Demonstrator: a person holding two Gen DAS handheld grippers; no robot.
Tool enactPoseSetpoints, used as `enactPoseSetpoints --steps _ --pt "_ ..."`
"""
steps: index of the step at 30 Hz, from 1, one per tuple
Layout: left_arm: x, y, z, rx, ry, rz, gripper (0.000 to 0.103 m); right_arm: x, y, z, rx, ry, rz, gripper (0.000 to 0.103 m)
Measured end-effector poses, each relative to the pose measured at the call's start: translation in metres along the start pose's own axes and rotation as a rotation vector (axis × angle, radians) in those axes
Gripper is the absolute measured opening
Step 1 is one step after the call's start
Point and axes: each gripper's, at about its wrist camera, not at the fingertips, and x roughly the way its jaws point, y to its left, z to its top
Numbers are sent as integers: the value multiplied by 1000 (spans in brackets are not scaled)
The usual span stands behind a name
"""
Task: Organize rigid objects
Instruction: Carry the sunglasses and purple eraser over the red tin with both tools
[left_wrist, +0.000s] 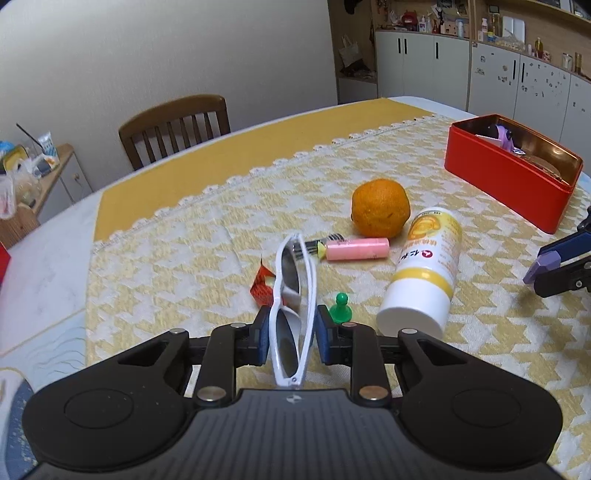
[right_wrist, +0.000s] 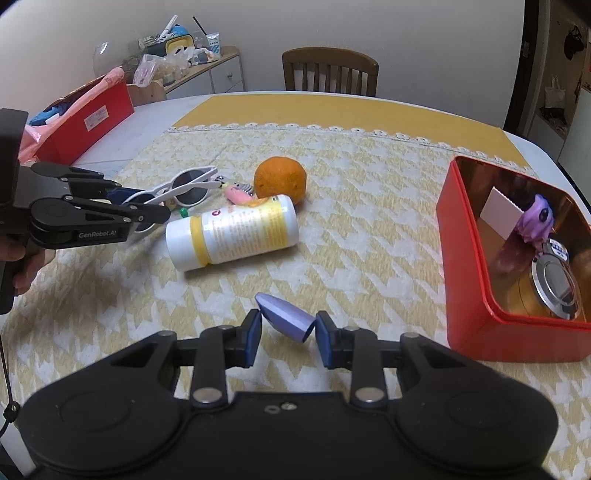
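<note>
The left gripper (left_wrist: 291, 341) has its blue pads closed against the folded white sunglasses (left_wrist: 293, 295), which stand on edge between them, frame one side and temple the other; this grip appears to suit lifting the pair clear of the clutter. Around them lie a red wrapper (left_wrist: 263, 286), a green pawn (left_wrist: 341, 303), a pink tube (left_wrist: 356, 249), an orange (left_wrist: 380, 208) and a white bottle (left_wrist: 424, 273) on its side. The right gripper (right_wrist: 288, 334) clamps a lilac piece (right_wrist: 286, 315) tilted between its pads, probably bound for the red tin (right_wrist: 465, 266) to the right, which already holds small items. All rest on a yellow-and-white cloth (right_wrist: 351, 240) over a table; a chair (right_wrist: 328, 72), a sideboard and cabinets stand behind.
</note>
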Motion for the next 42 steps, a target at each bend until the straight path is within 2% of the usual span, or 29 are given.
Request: enactPoseSetpoints --steps 14,20,26,33,42 --pt "-55 2 21 -117 -66 -29 23 -30 -14 12 7 -59 14 31" --pt "-79 -12 41 -123 -112 -69 23 -56 -30 18 32 -101 14 31" --pt "-92 -40 67 -91 -164 -124 23 -80 -49 22 45 -154 -11 31" --pt "-87 -83 103 -49 -211 -215 23 -96 -83 20 83 -192 -66 31" --pt "-58 -148 135 21 -192 -298 23 -107 -136 7 137 -202 -126 31"
